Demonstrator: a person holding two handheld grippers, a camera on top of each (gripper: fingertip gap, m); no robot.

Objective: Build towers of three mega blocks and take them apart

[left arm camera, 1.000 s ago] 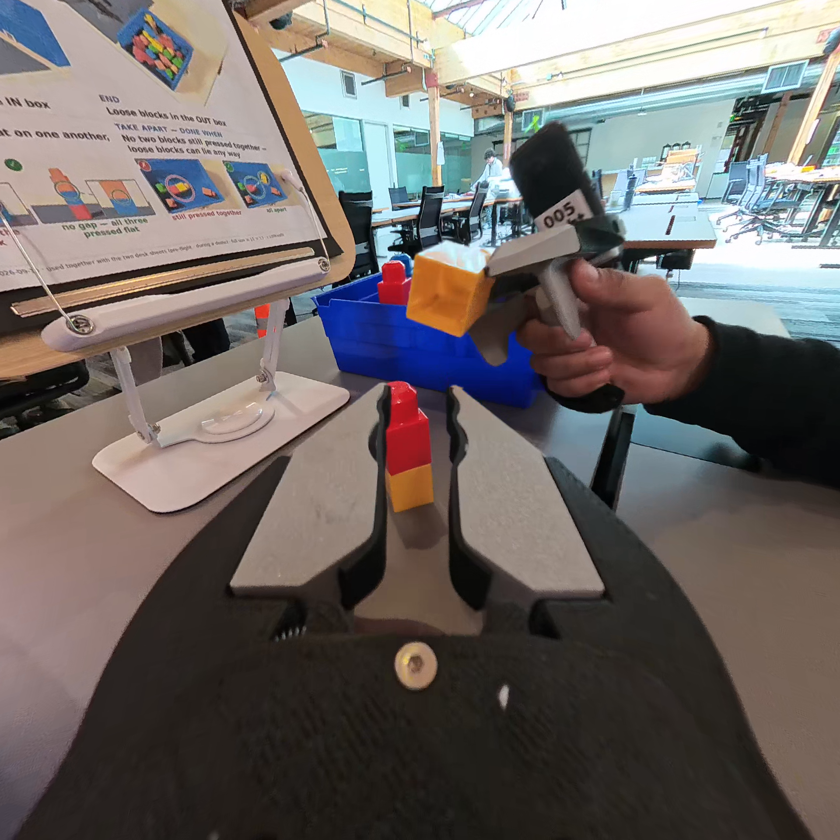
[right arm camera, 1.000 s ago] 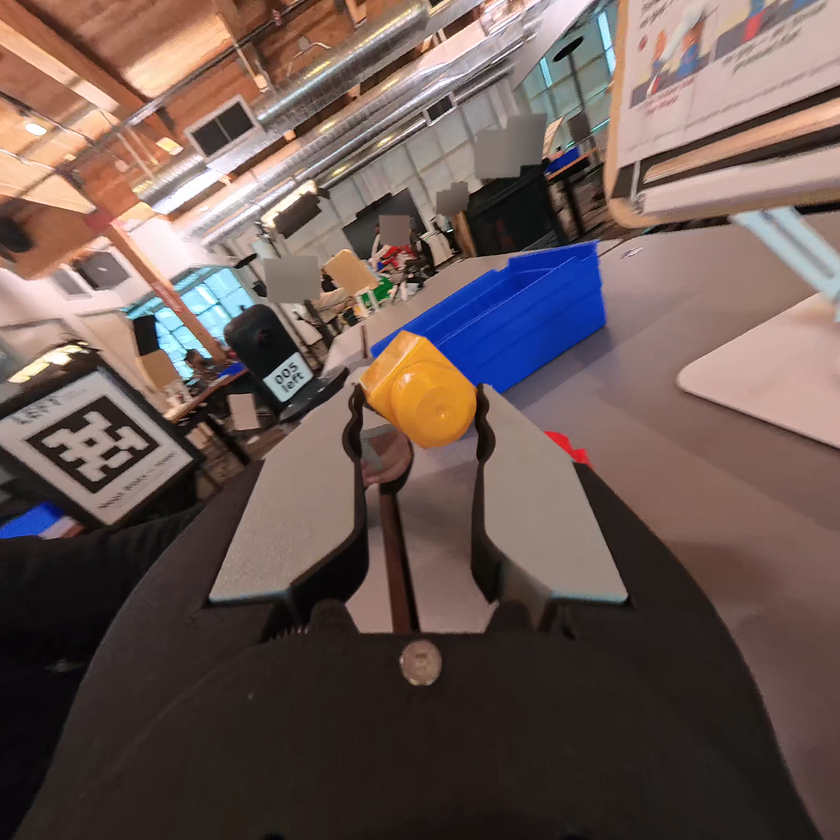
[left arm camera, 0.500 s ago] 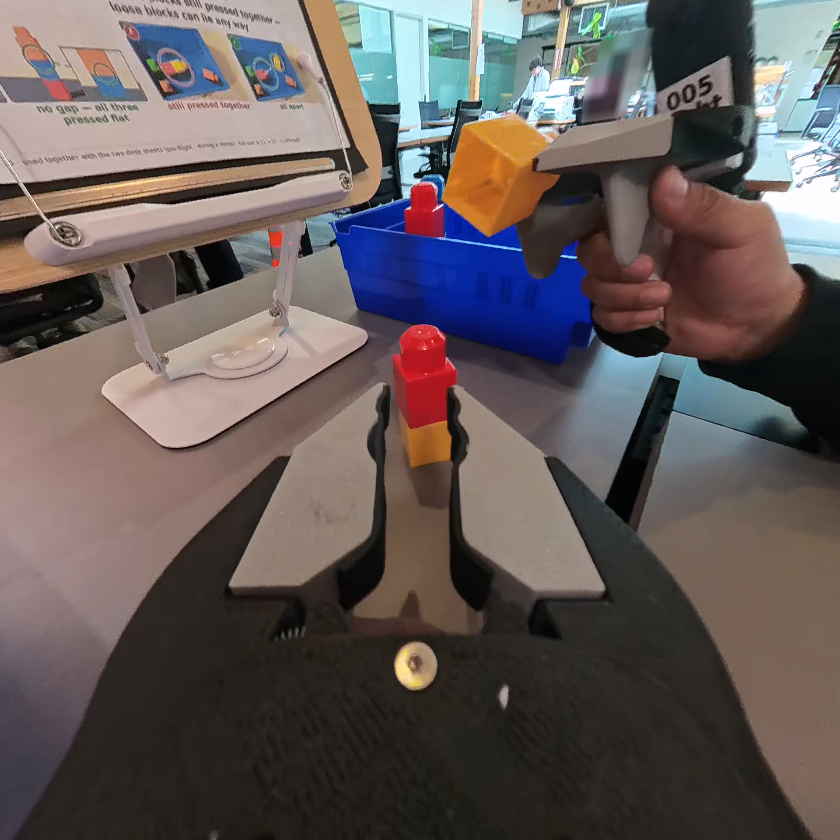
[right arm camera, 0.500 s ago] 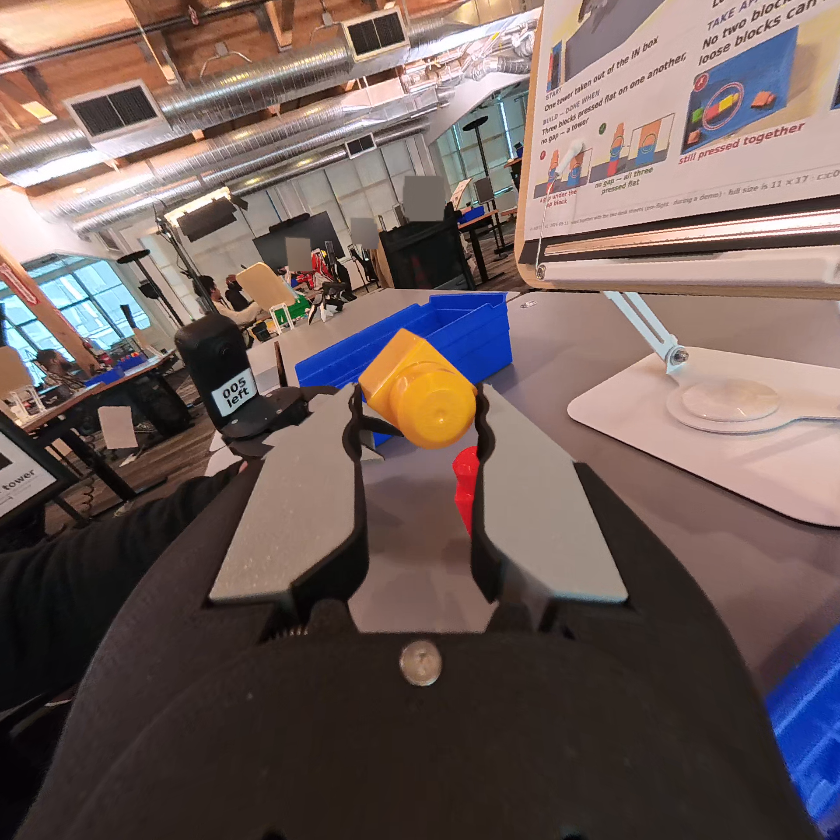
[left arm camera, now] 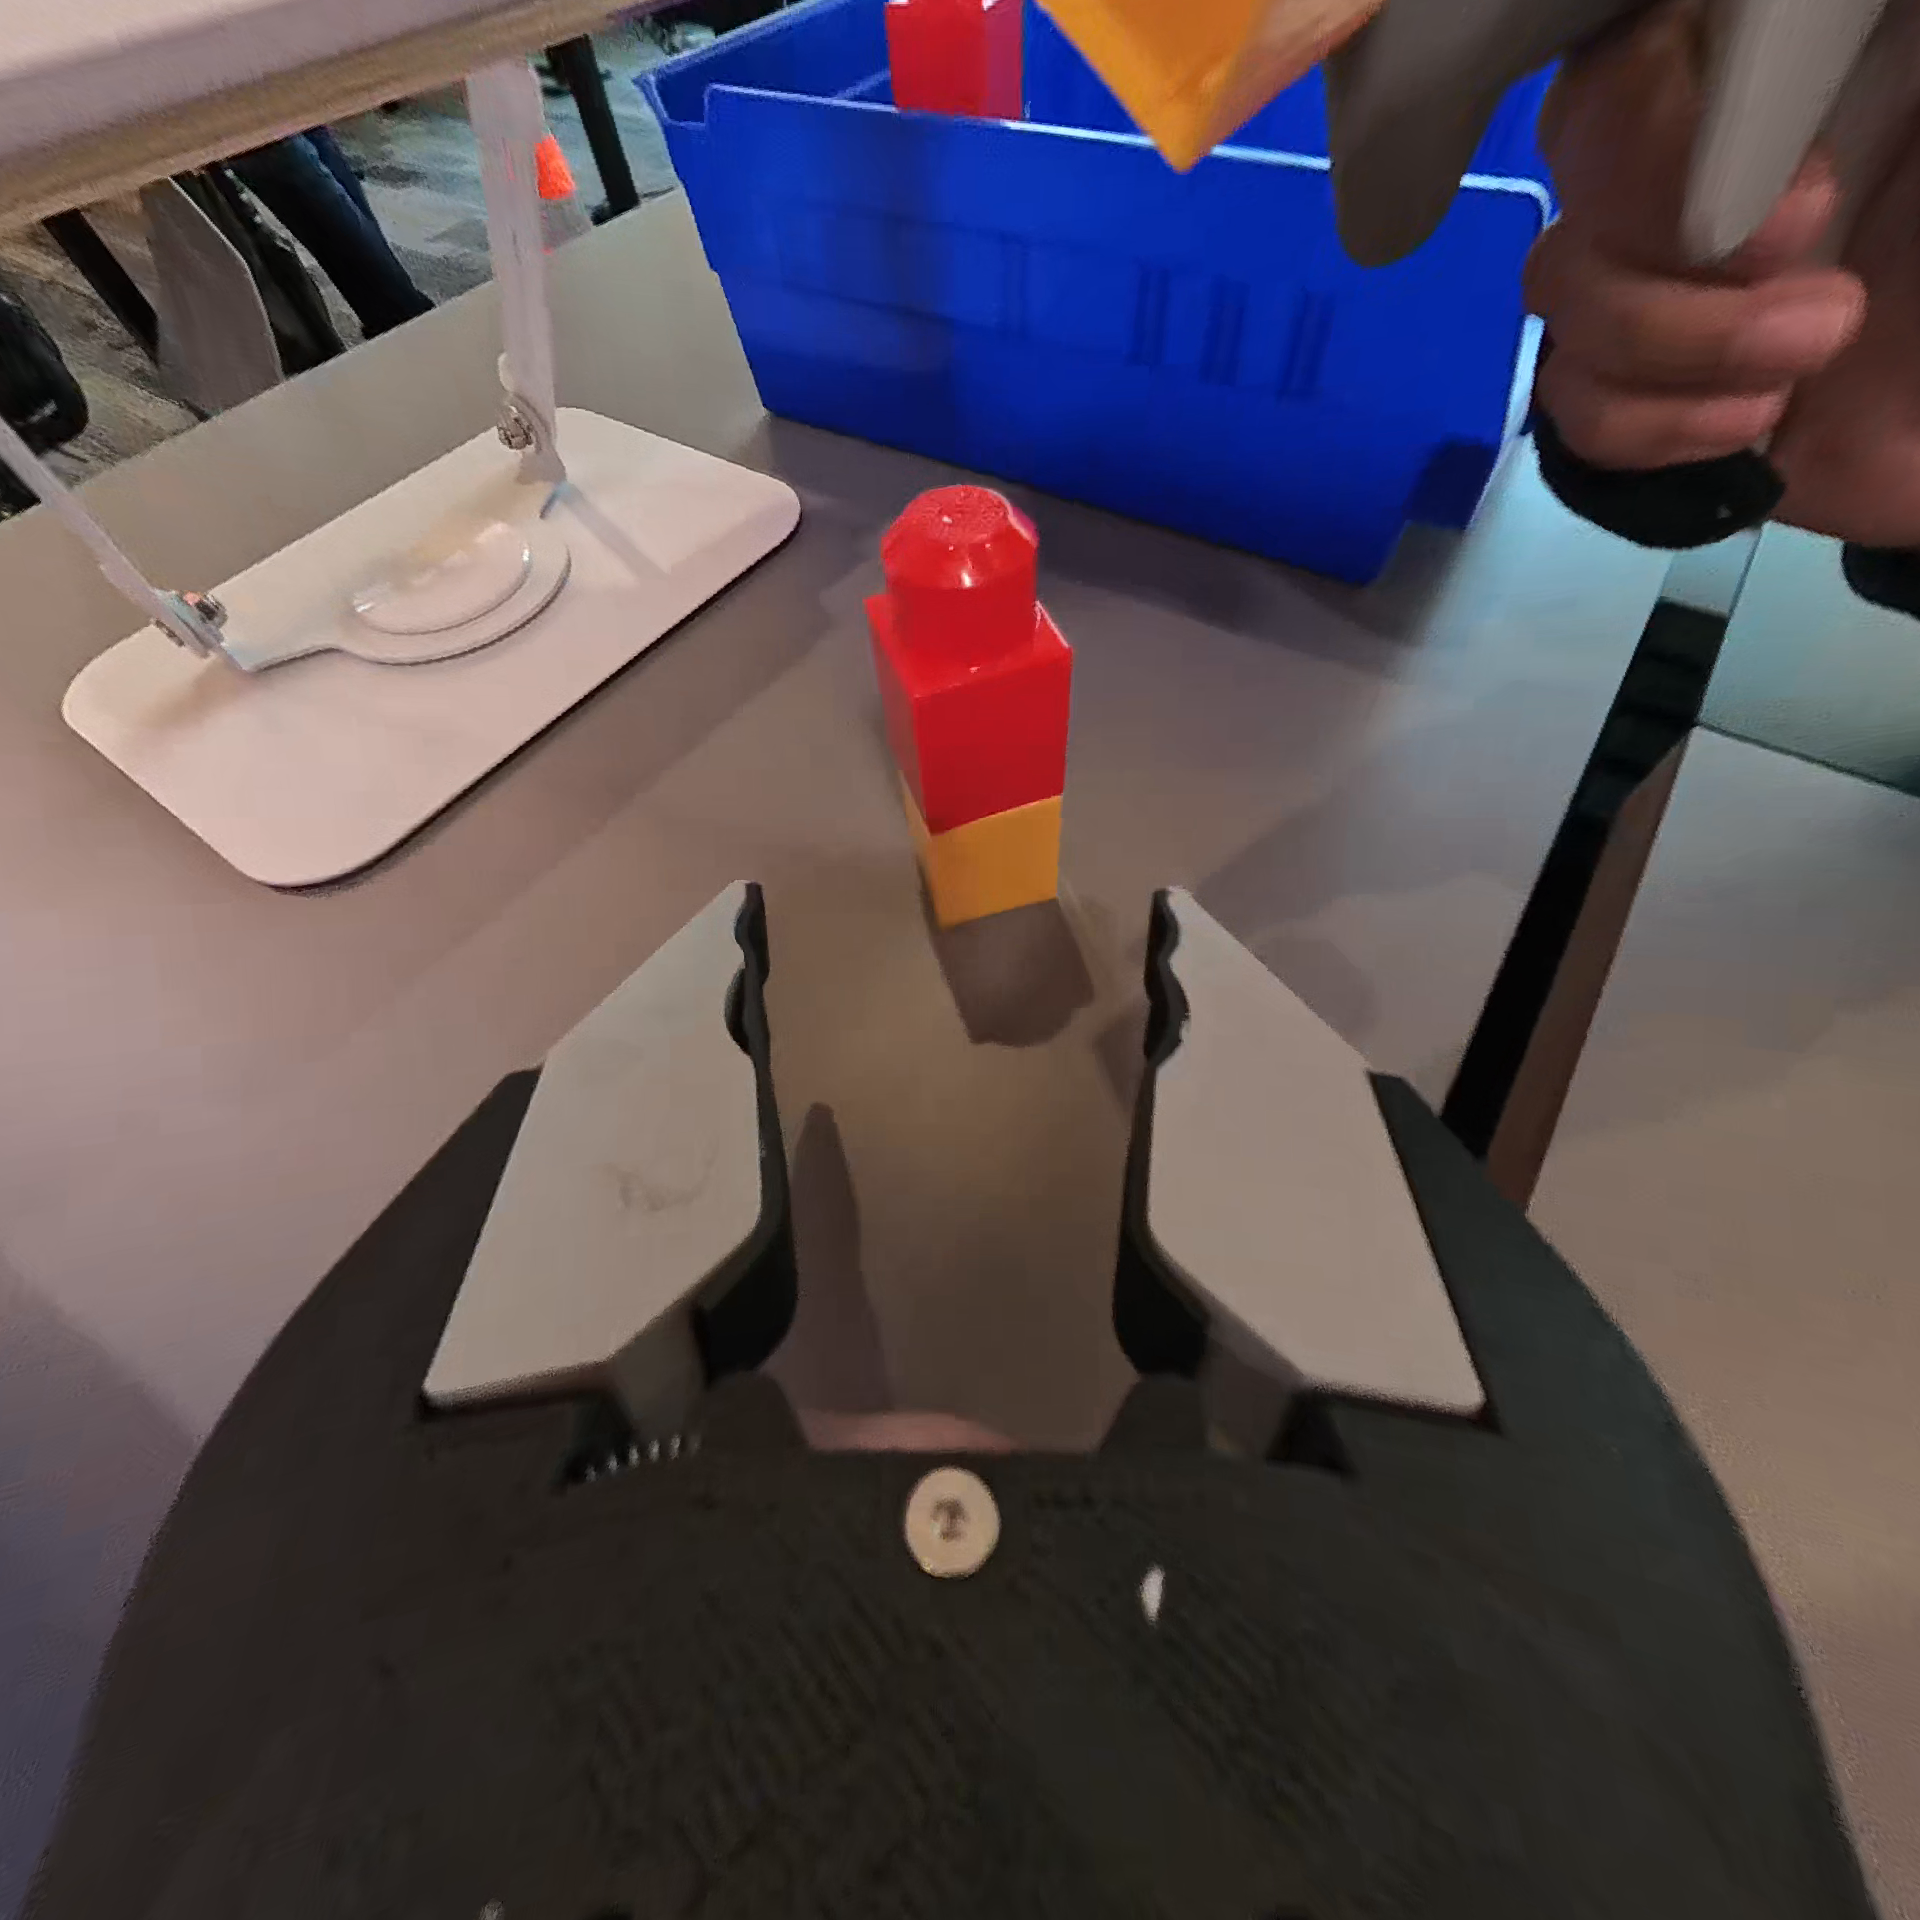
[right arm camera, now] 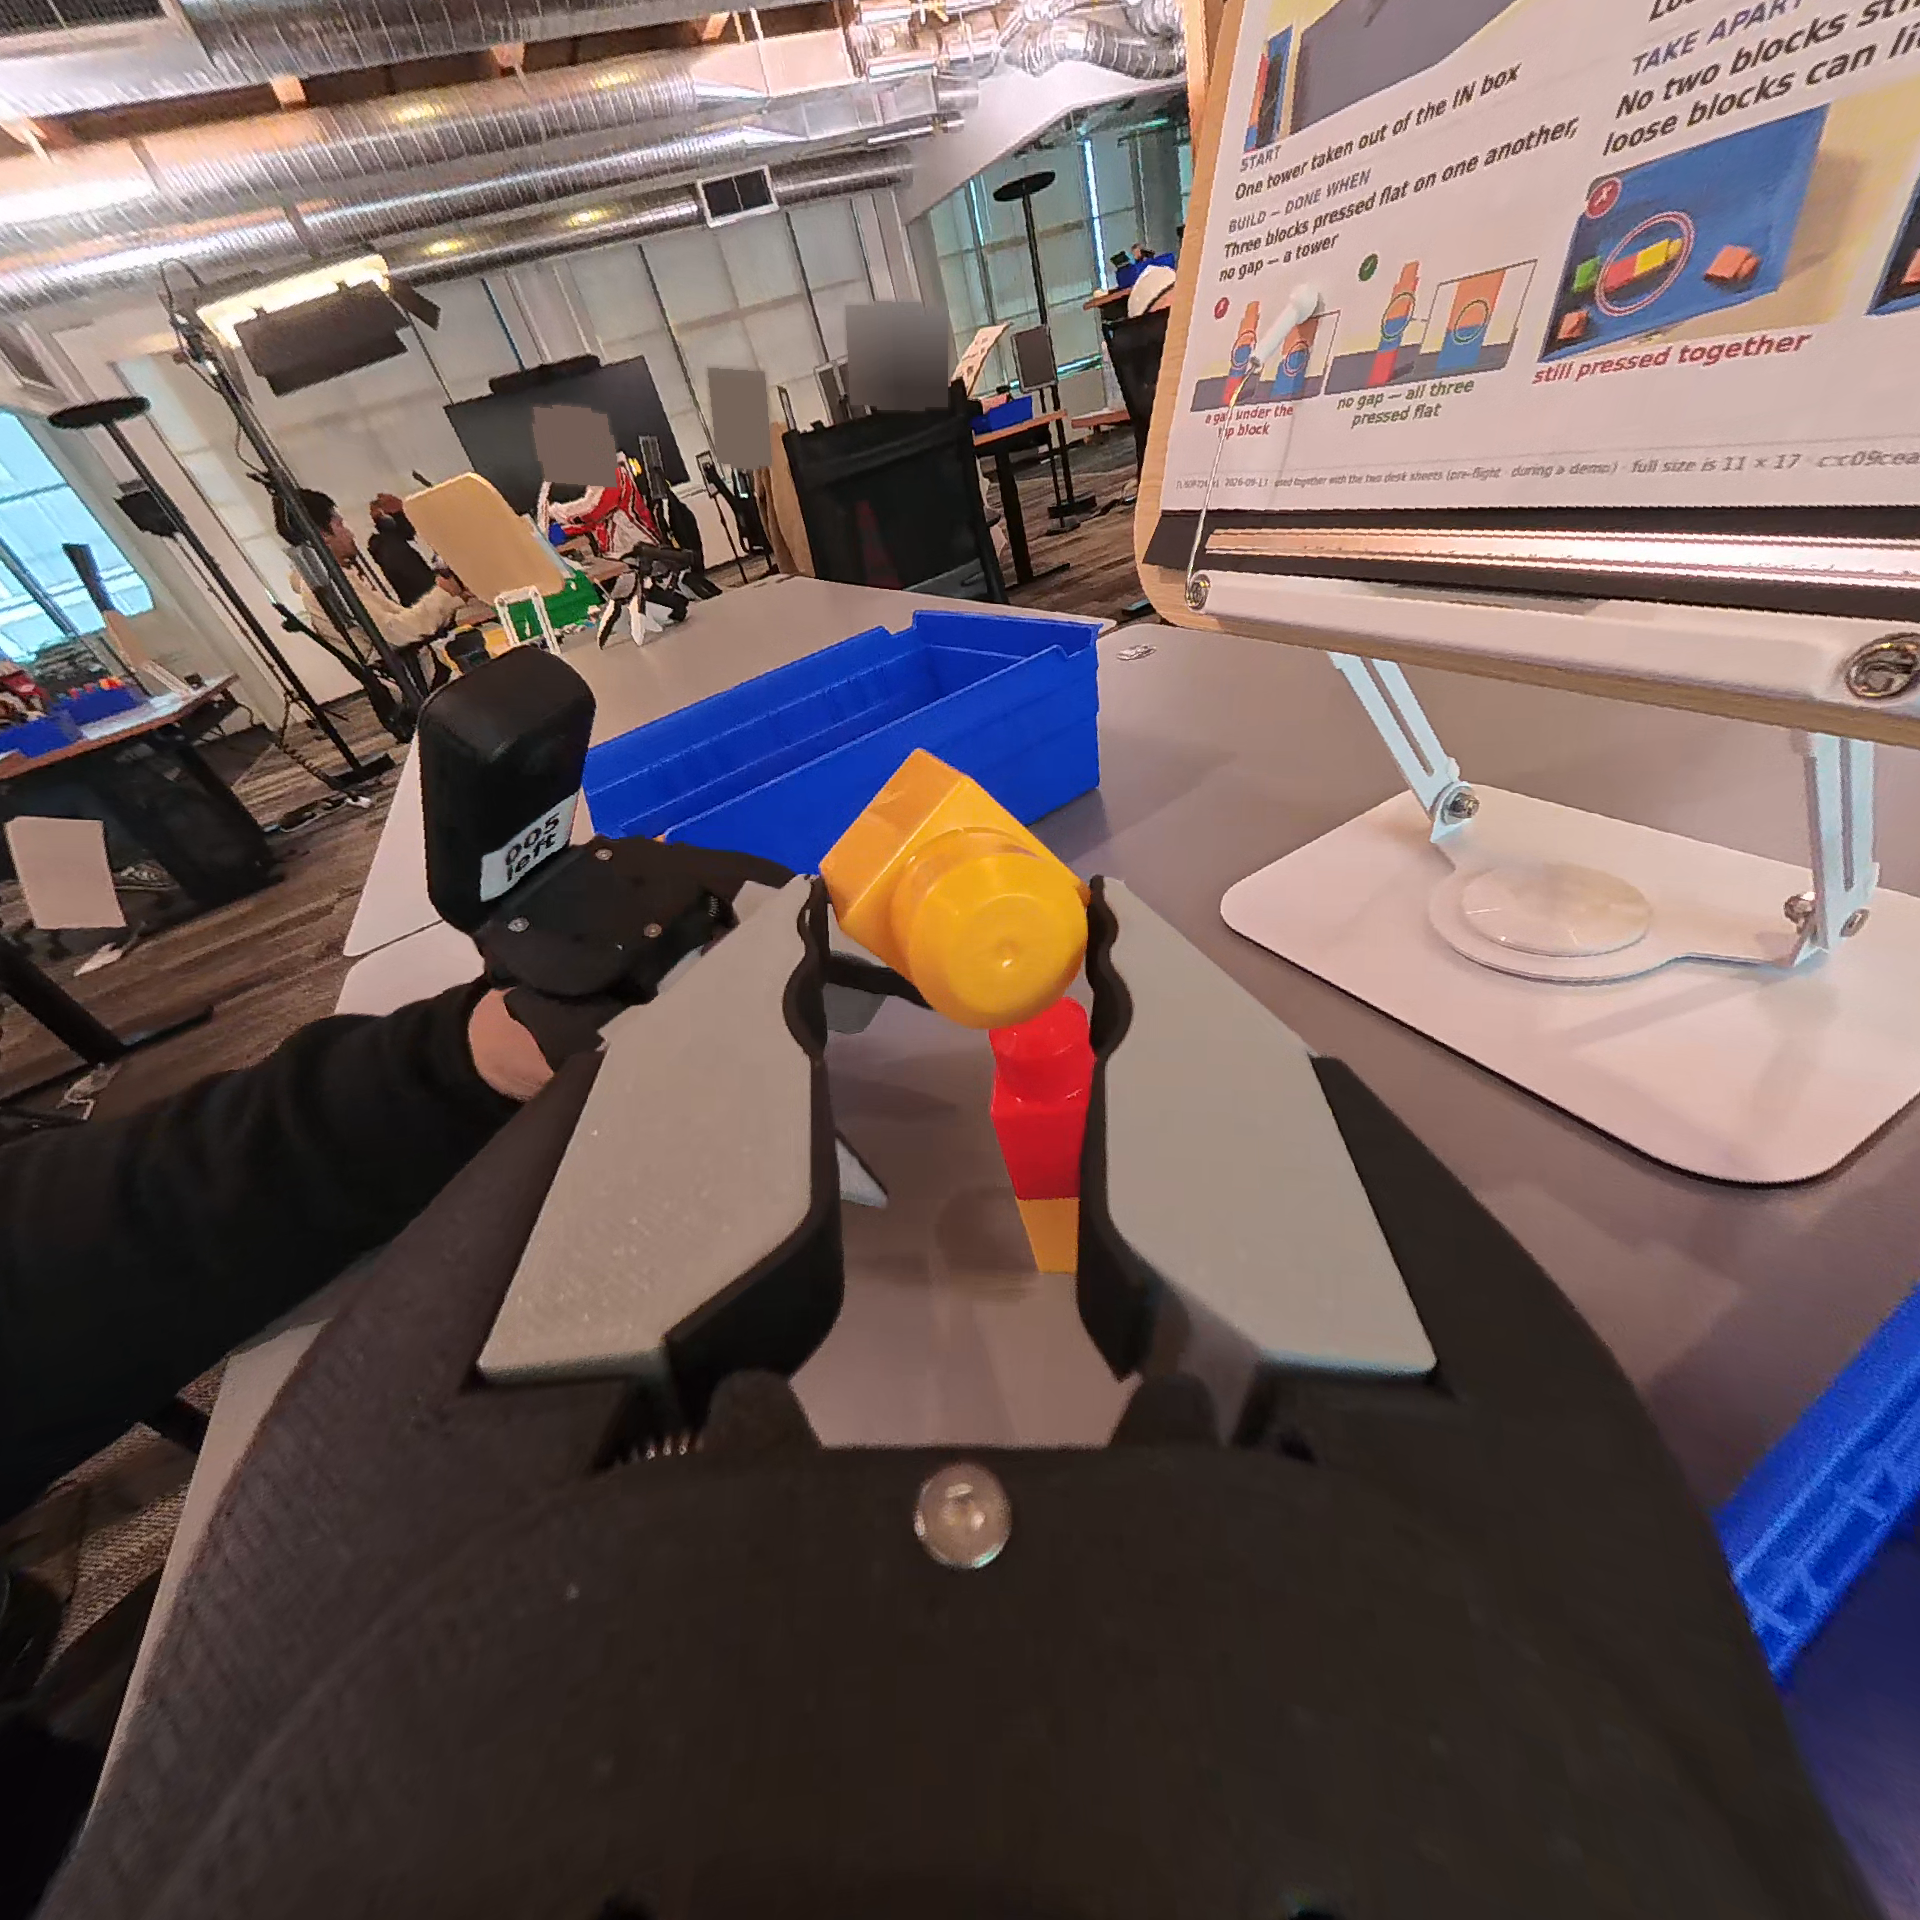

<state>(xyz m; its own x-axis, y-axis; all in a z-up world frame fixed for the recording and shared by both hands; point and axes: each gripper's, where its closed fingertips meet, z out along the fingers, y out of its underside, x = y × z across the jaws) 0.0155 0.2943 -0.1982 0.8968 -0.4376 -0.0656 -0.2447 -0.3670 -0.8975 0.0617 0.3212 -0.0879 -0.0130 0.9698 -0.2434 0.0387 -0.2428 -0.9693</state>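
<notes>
Left wrist view shows the left tool (left arm camera: 951, 940) spread wide and empty, just short of a red-on-yellow two-block stack (left arm camera: 977, 717) standing upright on the grey worktop (left arm camera: 520, 987). The right tool (right arm camera: 951, 940) grips a tilted yellow block (right arm camera: 951, 894) above that stack, near a blue bin (left arm camera: 1122, 312).

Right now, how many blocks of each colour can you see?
Red blocks: 2, one on top of the stack and one in the blue bin.
Yellow blocks: 2, one at the stack's bottom and one held in the right gripper.
Total: 4 blocks.
</notes>
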